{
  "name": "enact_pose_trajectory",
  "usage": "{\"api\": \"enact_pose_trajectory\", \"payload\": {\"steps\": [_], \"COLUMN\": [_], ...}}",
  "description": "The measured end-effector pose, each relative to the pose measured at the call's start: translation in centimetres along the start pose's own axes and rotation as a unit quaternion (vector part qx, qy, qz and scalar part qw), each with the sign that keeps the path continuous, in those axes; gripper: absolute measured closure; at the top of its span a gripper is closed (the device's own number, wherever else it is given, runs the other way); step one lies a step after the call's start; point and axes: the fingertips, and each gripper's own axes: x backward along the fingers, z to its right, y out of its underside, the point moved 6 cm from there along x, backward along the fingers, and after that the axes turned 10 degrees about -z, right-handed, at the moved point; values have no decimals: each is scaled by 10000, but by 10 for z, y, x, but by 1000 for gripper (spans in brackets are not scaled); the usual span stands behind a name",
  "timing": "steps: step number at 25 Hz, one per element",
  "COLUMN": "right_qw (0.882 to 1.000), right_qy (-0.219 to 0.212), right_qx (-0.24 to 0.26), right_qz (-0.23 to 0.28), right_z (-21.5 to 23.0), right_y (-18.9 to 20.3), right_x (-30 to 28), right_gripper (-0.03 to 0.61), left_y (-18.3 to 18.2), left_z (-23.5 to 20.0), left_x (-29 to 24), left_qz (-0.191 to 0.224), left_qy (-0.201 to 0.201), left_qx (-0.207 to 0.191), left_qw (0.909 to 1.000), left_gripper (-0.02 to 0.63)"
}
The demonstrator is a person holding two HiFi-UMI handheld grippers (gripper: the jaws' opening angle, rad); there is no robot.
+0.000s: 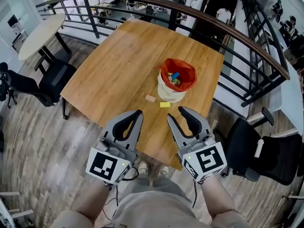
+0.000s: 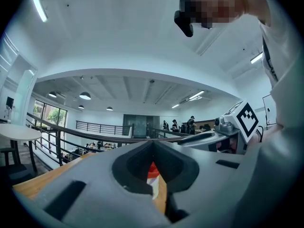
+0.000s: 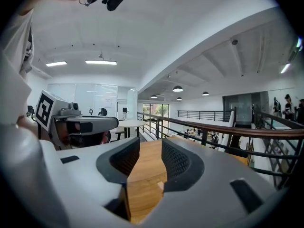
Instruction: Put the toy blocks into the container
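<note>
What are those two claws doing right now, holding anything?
Left gripper: closed, holding nothing.
Right gripper: open, empty.

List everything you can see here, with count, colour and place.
Table: one, wooden, centre.
Container: one, white with red liner, on the table.
Blocks inside it: several, mixed colours.
Yellow block: one, on the table beside the container.
Tan block: one, left of the yellow block.
Office chairs: two, black, flanking the table.
Round table: one, white, far left.
Railing: one, dark, behind the table.
Left gripper: one, grey, shut, empty.
Right gripper: one, grey, open, empty.
</note>
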Motion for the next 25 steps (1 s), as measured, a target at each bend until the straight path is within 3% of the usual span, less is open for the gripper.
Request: {"api": "enact_pose_trajectory", "payload": {"steps": [5,10,17,25], "right_qw": [9994,9975,9891,9756], "right_qy": [133,396,834,1001], "right_qx": [-281,-481,-940,-1342], "right_qz": [-147,-331,-771,-1418], "right_z": [11,32,66,89], "right_y": [22,51,110,187], "right_x": [-36,-74,-122,-170], "right_gripper": [400,368,354,341], "left_y": [17,58,130,188], "left_z": [-28,-56,-77,-82], "left_x": [-29,-68,-120,-162], "left_qz": [5,-320,-962,-1397], "left_qy": [-199,-317,-220,-21], "left_qx": [26,79,214,332], "left_qw": [9998,9990,9949,9896], "left_gripper": [603,603,603,603]}}
